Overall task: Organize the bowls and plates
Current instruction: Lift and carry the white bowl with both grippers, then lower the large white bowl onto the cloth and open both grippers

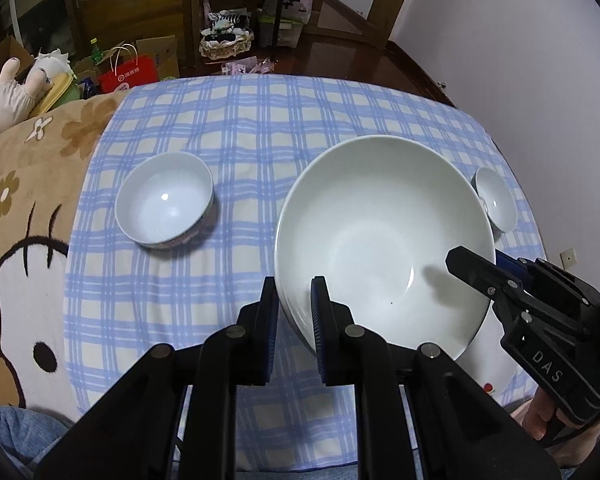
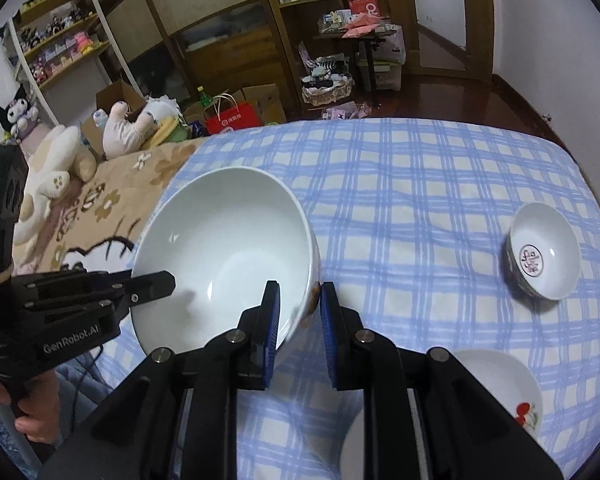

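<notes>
Both tongs, left tongs (image 1: 294, 304) and right tongs (image 2: 298, 306), nearly closed, each pinching opposite rim of big white bowl (image 1: 380, 232), held betw. them over checked bedspread (image 1: 240, 128). Risk: uneven pull → thin rim grip slips, bowl tips or drops.

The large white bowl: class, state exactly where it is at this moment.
The large white bowl is held over the blue checked cloth, its rim clamped by the left gripper on one side and the right gripper on the other, between two smaller bowls.
</notes>
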`<state>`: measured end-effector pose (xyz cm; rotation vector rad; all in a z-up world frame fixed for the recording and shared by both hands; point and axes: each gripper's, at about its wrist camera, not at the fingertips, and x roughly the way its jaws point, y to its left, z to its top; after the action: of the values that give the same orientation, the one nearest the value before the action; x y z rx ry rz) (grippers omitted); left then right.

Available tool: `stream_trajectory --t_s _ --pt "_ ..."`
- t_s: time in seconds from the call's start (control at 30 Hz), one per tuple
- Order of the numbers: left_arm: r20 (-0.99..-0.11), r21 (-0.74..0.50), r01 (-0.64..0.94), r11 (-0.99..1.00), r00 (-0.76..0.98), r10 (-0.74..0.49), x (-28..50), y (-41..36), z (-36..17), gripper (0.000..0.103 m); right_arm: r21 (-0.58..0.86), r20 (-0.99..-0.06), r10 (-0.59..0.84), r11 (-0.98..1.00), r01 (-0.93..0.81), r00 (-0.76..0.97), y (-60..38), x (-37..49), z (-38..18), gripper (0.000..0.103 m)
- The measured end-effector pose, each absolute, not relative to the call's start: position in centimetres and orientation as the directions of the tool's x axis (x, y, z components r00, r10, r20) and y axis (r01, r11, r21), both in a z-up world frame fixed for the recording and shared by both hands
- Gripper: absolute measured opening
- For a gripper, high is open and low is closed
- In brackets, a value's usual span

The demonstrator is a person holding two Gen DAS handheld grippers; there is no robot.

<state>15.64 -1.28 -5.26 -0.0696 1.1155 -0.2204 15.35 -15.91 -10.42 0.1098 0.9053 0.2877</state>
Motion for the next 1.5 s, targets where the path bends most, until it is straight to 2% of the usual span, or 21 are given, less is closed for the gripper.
stream_trajectory --t_s 0.3,0.9,1.1,1.5 --pt "-0.908 -0.157 0.147 0.977 0.367 -0.201 15.4 -1.7 -9.0 0.014 0.181 -0.78 0.259 0.965 -0.191 0.57 -15.6 14.7 -13.4 0.021" --pt "-0.953 -0.148 0.145 0.978 0.245 -0.18 16.4 -2.0 -13.5 0.015 0.238 -0.788 0.287 0.958 -0.162 0.544 -15.8 14.3 -18.6 0.021" --pt "-0.945 -0.214 0.127 0.969 0.226 -0.238 17.4 -1.4 -13.7 0.015 0.253 -0.787 0.293 0.956 -0.148 0.543 -16.2 14.4 -19.2 0.022" --pt "-0.95 -0.184 0.131 0.974 0.232 -0.211 17.4 -2.1 -13.8 0.015 0.206 -0.791 0.254 0.967 -0.148 0.556 -15.6 14.2 -19.3 0.023"
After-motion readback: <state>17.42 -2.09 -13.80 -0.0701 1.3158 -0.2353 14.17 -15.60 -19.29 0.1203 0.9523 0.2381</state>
